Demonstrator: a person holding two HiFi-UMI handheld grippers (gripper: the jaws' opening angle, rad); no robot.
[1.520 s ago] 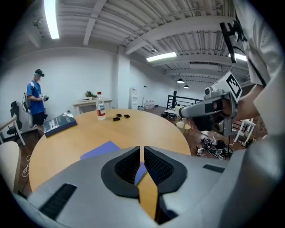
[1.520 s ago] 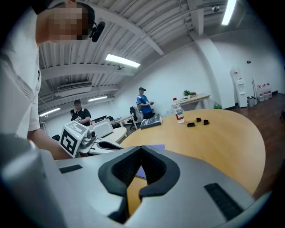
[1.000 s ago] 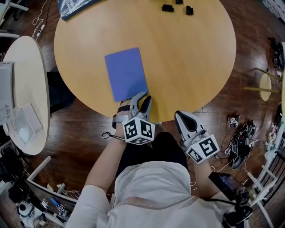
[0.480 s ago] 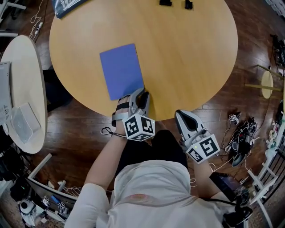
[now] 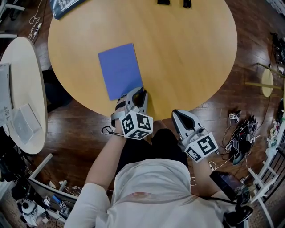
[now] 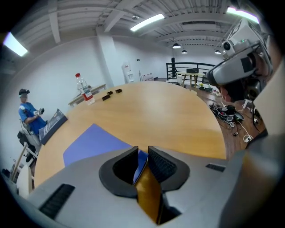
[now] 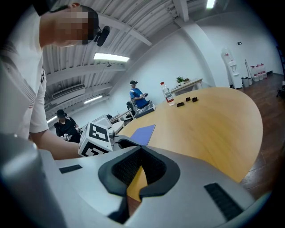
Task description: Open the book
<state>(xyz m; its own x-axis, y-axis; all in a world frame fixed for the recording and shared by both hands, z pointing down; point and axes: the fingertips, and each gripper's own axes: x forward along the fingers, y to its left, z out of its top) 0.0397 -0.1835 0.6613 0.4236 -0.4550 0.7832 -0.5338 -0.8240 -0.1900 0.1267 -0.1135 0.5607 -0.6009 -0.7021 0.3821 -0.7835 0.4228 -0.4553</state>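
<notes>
A thin blue book [image 5: 119,70] lies shut and flat on the round wooden table [image 5: 187,58], near its front edge. My left gripper [image 5: 139,93] is at the book's near right corner. In the left gripper view the blue book [image 6: 95,140] reaches into the narrow gap, and the left gripper [image 6: 142,153] is shut on that corner. My right gripper [image 5: 180,115] hangs just off the table's front edge, right of the left one. Its pads meet with nothing between them, so the right gripper [image 7: 141,156] is shut. From there the book [image 7: 143,132] shows beyond the left gripper's marker cube [image 7: 95,138].
Small black objects [image 5: 162,2] and a dark board [image 5: 67,5] lie at the table's far edge, with a water bottle [image 6: 82,87] there too. A white side table [image 5: 22,89] stands to the left. Cables [image 5: 240,133] litter the floor on the right.
The left gripper's jaws, spread a second ago, have narrowed onto the book's near right corner. The right gripper has shifted only slightly.
</notes>
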